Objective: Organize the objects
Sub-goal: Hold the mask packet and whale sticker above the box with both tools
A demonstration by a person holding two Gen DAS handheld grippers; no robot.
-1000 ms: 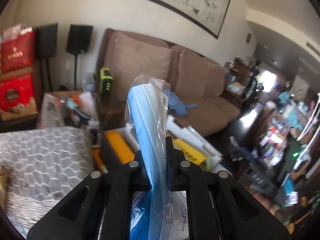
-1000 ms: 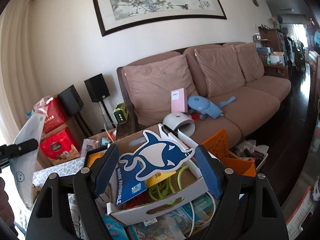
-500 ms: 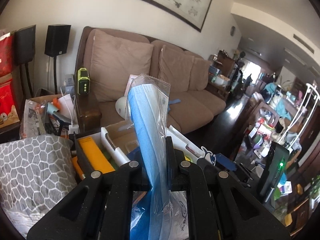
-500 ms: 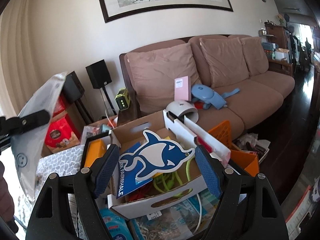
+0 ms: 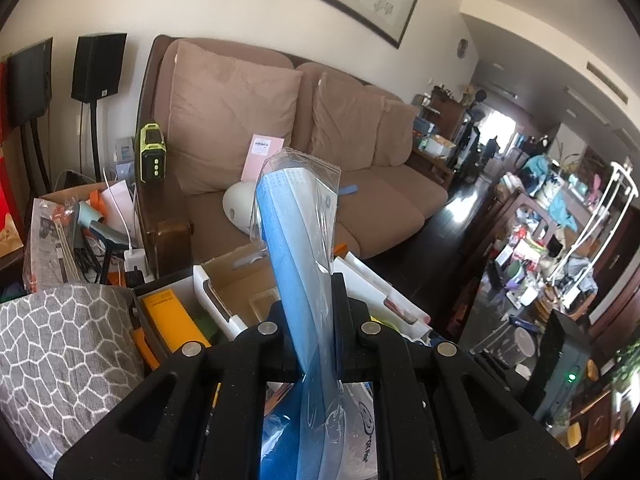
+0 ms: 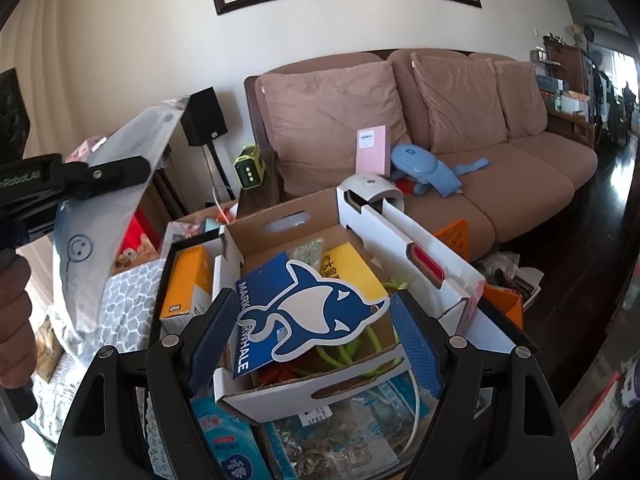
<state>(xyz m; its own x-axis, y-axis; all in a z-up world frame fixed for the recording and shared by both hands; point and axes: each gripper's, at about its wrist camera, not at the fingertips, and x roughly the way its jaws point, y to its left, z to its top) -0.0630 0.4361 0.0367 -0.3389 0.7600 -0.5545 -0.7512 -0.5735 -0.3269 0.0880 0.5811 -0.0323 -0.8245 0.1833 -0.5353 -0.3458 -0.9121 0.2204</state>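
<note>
My left gripper (image 5: pixel 310 300) is shut on a clear plastic bag of blue face masks (image 5: pixel 298 216), which sticks up between its fingers. The right wrist view shows that bag (image 6: pixel 108 220) at the left edge, held by the left gripper (image 6: pixel 120 172) beside an open cardboard box (image 6: pixel 280 392). My right gripper (image 6: pixel 314 300) holds a blue and white whale-shaped card (image 6: pixel 340 300) across its wide-set blue pads, just above the box. A blue booklet, a yellow packet and green cord lie inside the box.
A black tray with an orange packet (image 6: pixel 186 276) sits left of the box, by a grey patterned cloth (image 5: pixel 60 340). Behind stands a brown sofa (image 6: pixel 440 120) with a pink card and a blue toy. An orange basket (image 6: pixel 454 236) is at the right. Packets lie below the box.
The left gripper with the mask bag has moved right, closer to the box. The right gripper has tilted down over the box, the whale card still in it.
</note>
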